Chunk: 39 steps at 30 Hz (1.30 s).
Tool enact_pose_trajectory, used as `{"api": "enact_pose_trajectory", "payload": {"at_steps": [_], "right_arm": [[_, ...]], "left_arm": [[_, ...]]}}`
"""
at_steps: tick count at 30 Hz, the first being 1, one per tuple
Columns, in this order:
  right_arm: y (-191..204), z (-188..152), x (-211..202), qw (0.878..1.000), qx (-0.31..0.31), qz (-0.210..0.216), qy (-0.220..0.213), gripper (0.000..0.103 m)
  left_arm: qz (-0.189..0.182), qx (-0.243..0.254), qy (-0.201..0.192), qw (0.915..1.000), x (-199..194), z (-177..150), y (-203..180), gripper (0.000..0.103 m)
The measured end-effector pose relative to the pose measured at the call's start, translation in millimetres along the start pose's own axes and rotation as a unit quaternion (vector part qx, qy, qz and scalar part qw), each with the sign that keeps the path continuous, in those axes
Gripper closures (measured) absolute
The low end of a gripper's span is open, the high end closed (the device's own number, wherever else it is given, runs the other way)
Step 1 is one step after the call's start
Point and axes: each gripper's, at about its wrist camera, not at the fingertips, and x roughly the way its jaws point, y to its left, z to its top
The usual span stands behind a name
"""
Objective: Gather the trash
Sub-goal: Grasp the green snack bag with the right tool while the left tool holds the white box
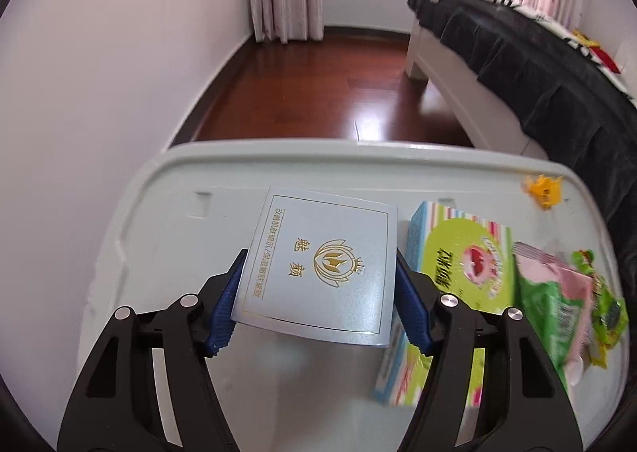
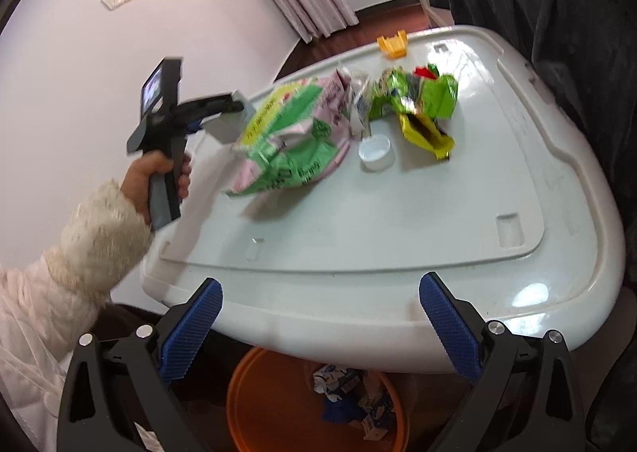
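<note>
My left gripper (image 1: 318, 285) is shut on a pale blue box with gold print (image 1: 318, 265), held just above the white lid (image 1: 179, 221). It also shows in the right wrist view (image 2: 235, 110), held in a hand at the left. A green and blue carton (image 1: 458, 261) and a green and pink bag (image 1: 557, 304) lie to its right. In the right wrist view the bag (image 2: 286, 141), a white cap (image 2: 376, 151) and green and yellow wrappers (image 2: 422, 106) lie on the lid (image 2: 398, 237). My right gripper (image 2: 320, 324) is open and empty at the lid's near edge, above an orange bin (image 2: 254, 404).
The orange bin holds crumpled blue and white trash (image 2: 350, 396). A yellow clip (image 2: 394, 42) sits on the lid's far edge. A bed with a black cover (image 1: 517, 54) stands to the right, a white wall (image 1: 99, 74) to the left, dark wood floor (image 1: 318, 94) beyond.
</note>
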Motion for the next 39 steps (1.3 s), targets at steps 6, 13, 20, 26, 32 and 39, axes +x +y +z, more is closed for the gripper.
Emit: {"api": "enact_pose_trajectory", "payload": {"at_steps": [6, 13, 20, 26, 32, 39], "right_arm": [[12, 33, -20, 0.999, -0.015, -0.007, -0.044, 0.005], [27, 79, -25, 0.994, -0.073, -0.045, -0.071, 0.005], [11, 105, 5, 0.992, -0.072, -0.073, -0.071, 0.005], [-6, 130, 31, 0.992, -0.073, -0.088, -0.059, 0.005], [-16, 137, 46, 0.993, -0.081, -0.078, -0.040, 0.005], [-35, 140, 74, 0.996, -0.064, -0.059, -0.001, 0.005]], "left_arm": [[0.005, 0.025, -0.020, 0.9995, -55, -30, 7, 0.038], [-0.017, 0.049, -0.021, 0.9984, -111, -76, 9, 0.037], [-0.028, 0.065, -0.035, 0.9969, -139, -102, 8, 0.037], [-0.033, 0.064, -0.042, 0.9965, -141, -107, 9, 0.037], [-0.045, 0.064, -0.037, 0.9963, -132, -108, 8, 0.037], [-0.067, 0.066, -0.024, 0.9953, -125, -109, 2, 0.037]]}}
